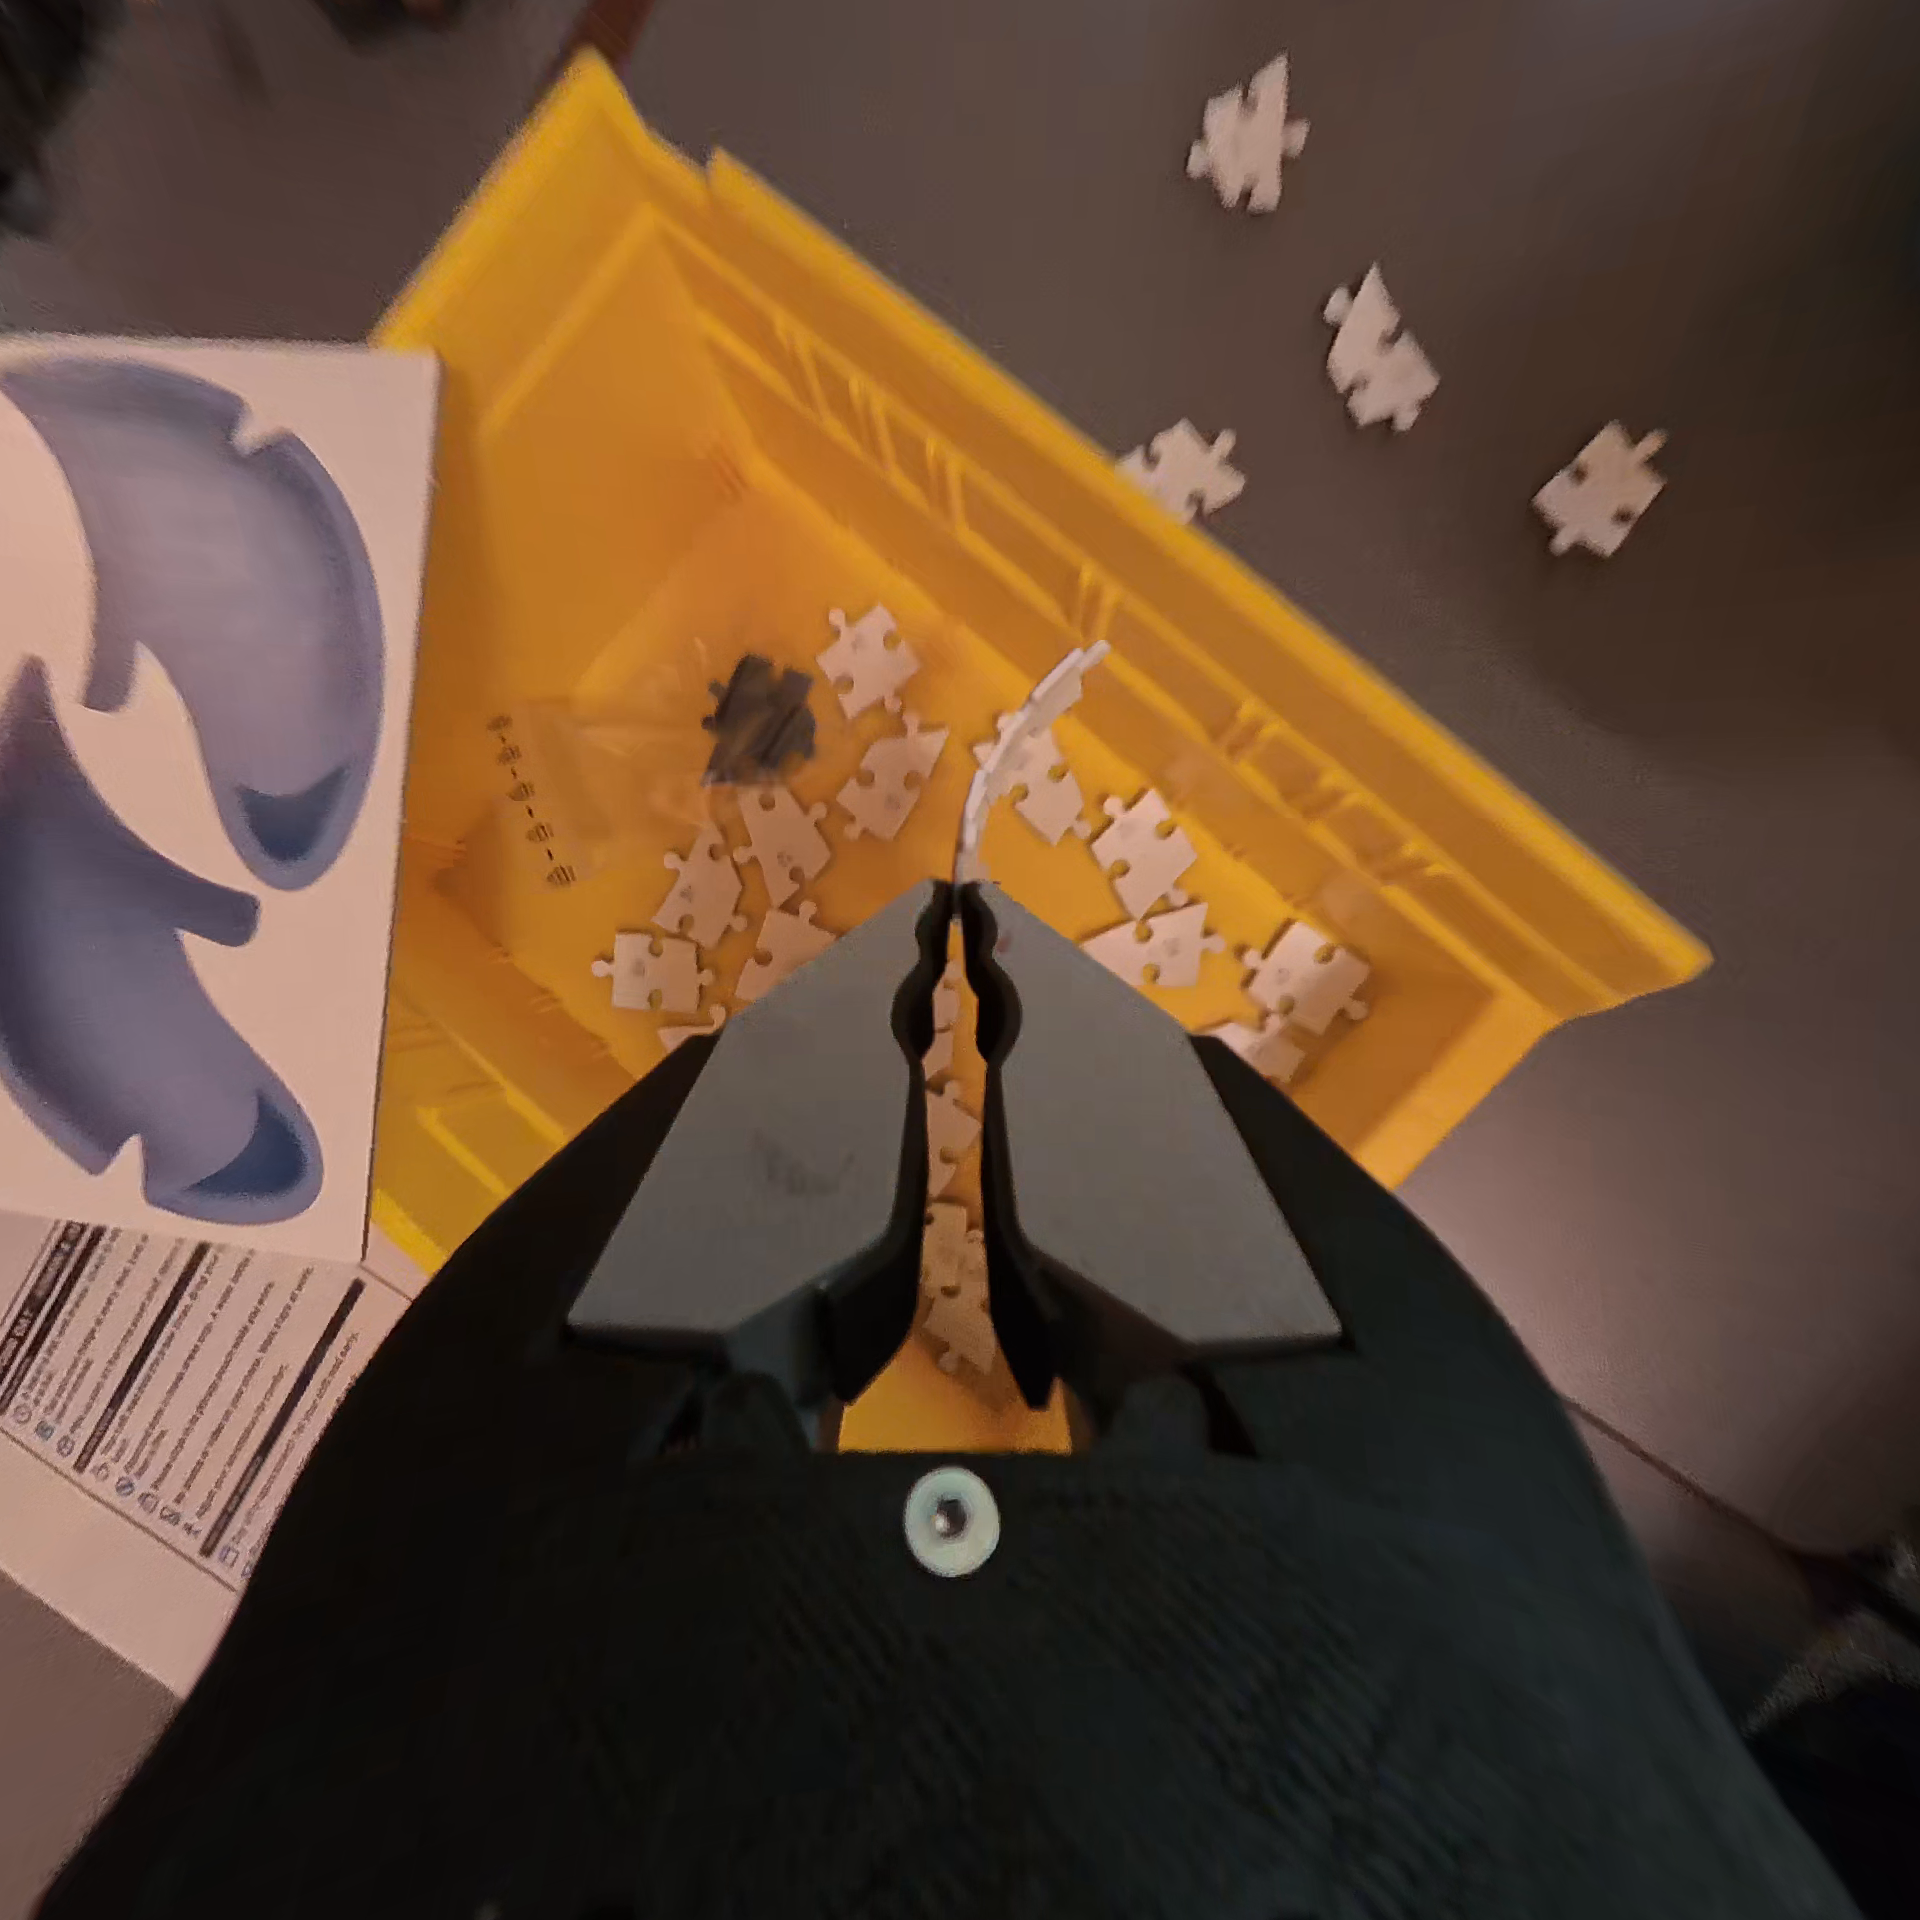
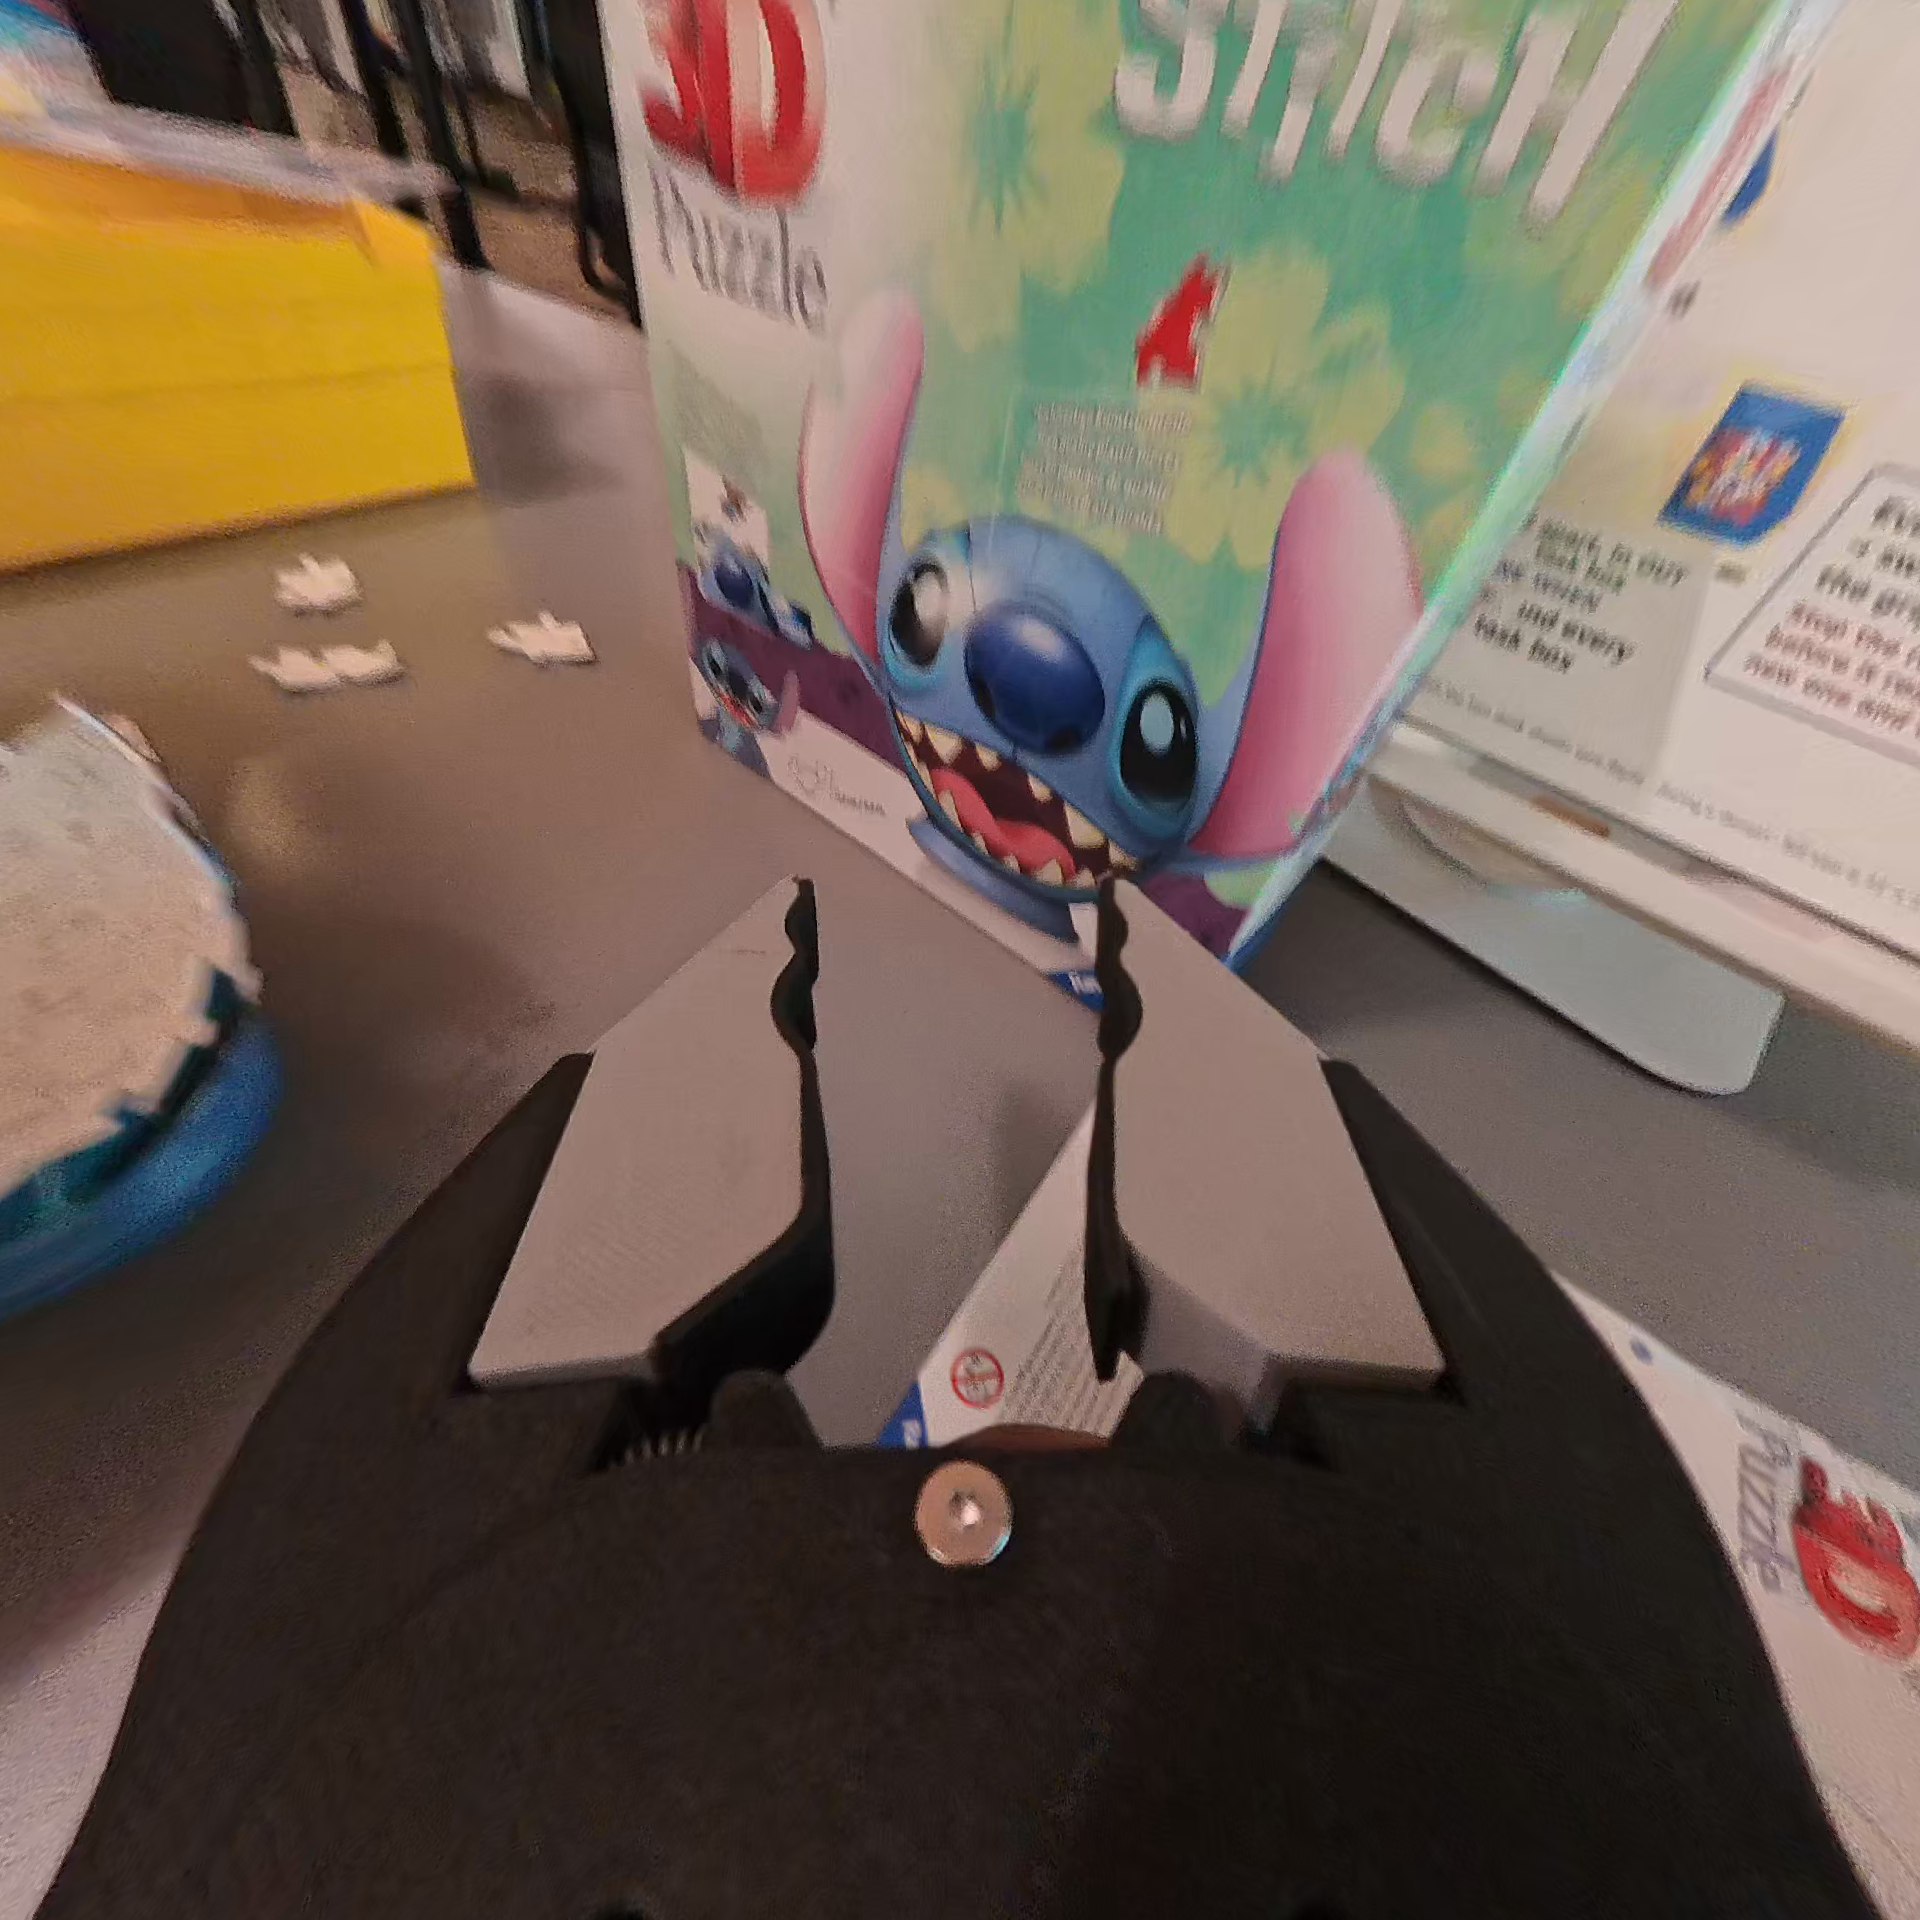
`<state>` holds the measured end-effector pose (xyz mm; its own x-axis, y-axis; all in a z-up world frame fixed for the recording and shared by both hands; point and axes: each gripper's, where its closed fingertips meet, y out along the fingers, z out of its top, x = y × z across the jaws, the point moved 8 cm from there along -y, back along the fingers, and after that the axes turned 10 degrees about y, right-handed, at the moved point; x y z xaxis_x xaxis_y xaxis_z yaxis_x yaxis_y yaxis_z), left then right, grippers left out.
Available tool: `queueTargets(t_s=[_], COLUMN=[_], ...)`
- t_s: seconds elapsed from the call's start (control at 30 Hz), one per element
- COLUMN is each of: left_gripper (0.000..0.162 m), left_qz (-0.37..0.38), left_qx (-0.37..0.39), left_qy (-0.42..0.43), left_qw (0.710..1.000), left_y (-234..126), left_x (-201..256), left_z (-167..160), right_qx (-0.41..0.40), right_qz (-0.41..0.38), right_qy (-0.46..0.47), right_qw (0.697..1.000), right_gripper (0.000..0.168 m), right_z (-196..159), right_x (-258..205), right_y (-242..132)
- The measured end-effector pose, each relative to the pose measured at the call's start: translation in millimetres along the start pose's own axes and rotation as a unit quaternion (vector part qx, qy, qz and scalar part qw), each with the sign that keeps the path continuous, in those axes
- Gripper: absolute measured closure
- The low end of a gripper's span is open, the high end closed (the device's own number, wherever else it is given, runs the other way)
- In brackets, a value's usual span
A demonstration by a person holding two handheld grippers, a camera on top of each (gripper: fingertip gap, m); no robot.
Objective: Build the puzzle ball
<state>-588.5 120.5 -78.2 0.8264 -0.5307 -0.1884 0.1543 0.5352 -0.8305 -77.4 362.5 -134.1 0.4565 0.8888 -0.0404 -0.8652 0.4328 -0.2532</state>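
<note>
Two grippers at work. Left gripper poised over yellow bin, tips pinched onto one curved white puzzle piece, held edge-on by its lower end, the rest arcing up free. Right gripper spread wide, nothing between its fingers, aimed at the printed puzzle box standing on the grey table. Partly built puzle ball at the left edge of the right wrist view, a ragged-rimmed shell seated on a blue stand (blurred, so joints not readable). More loose pieces in the bin; four spare pieces out on the table beyond it; instruction sheet beside the bin.

Judged by look: thin, stiff, light plastic, likely slick, prone to pivoting or springing out of a tip pinch. Best taken across the flat body rather than a tab. Shell probably fragile at its open rim; better steadied low, near the stand.
</note>
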Motion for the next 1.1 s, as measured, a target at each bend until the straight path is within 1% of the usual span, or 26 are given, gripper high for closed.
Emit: queueTargets(t_s=[0.07,0.17,0.27,0.37,0.43,0.53,0.6,0.67,0.73,0.77,0.8,0.83,0.97,1.1], left_gripper=[0.162,0.162,0.162,0.162,0.162,0.162,0.162,0.162,0.162,0.162,0.162,0.162,0.162,0.162], left_qz=[0.022,0.024,0.008,-0.041,-0.070,-0.092,-0.106,-0.120,-0.128,-0.133,-0.135,-0.136,-0.155,-0.182], left_qx=[0.054,0.128,0.194,0.241,0.254,0.264,0.269,0.271,0.273,0.271,0.270,0.268,0.265,0.275], left_qy=[-0.003,0.002,0.014,0.028,0.039,0.054,0.065,0.073,0.077,0.081,0.083,0.085,0.090,0.106], left_qw=[0.998,0.991,0.981,0.969,0.964,0.959,0.955,0.952,0.950,0.950,0.950,0.950,0.948,0.938], left_y=[-19,-41,-54,-59,-57,-53,-53,-51,-50,-49,-47,-46,-38,-32], left_x=[14,47,85,125,150,181,200,217,231,237,242,246,256,261], left_z=[18,51,90,127,146,167,174,179,181,182,183,183,181,179], right_qx=[0.025,0.047,0.013,-0.038,-0.044,-0.033,-0.030,-0.029,-0.037,-0.038,-0.041,-0.043,-0.066,-0.105], right_qz=[0.043,0.124,0.204,0.237,0.255,0.282,0.277,0.304,0.330,0.336,0.342,0.343,0.375,0.439], right_qy=[0.015,0.020,-0.012,-0.082,-0.114,-0.116,-0.112,-0.095,-0.084,-0.089,-0.098,-0.102,-0.074,-0.018], right_qw=[0.999,0.991,0.979,0.967,0.959,0.952,0.954,0.948,0.940,0.937,0.934,0.933,0.922,0.892], right_gripper=[0.118,0.119,0.118,0.114,0.114,0.116,0.116,0.117,0.124,0.138,0.164,0.168,0.168,0.168], right_z=[24,67,103,123,132,139,139,136,129,125,121,117,107,101], right_x=[-11,-43,-92,-146,-178,-207,-212,-217,-222,-223,-223,-223,-219,-214], right_y=[-8,-19,-21,-19,-19,-25,-28,-34,-40,-44,-47,-50,-55,-54])
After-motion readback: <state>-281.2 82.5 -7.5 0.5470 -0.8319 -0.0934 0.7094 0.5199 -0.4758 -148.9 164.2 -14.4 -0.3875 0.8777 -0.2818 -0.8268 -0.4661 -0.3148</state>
